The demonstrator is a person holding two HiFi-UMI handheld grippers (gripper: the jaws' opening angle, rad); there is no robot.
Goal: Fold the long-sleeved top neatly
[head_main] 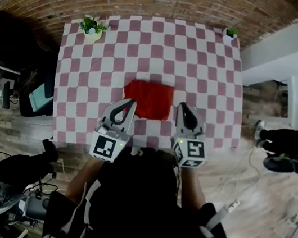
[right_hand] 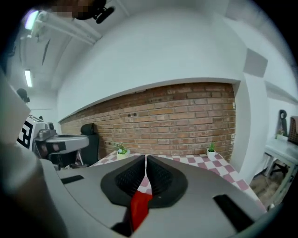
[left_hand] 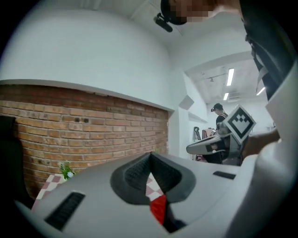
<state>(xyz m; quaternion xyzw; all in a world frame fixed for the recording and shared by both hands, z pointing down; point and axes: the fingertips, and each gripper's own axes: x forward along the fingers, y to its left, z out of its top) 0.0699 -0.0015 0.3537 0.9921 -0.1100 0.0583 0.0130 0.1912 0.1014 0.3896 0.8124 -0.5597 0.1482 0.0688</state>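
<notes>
Left gripper (head_main: 130, 104), right gripper (head_main: 181, 107), one red top (head_main: 148, 98), two plants (head_main: 92, 27)

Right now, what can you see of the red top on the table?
The red top is soft-looking bright red cloth, folded into a flat, roughly square packet. It lies on the pink-and-white checked tablecloth, near the person's edge, midway across. The left tongs and right tongs are shut, holding none of it.
</notes>
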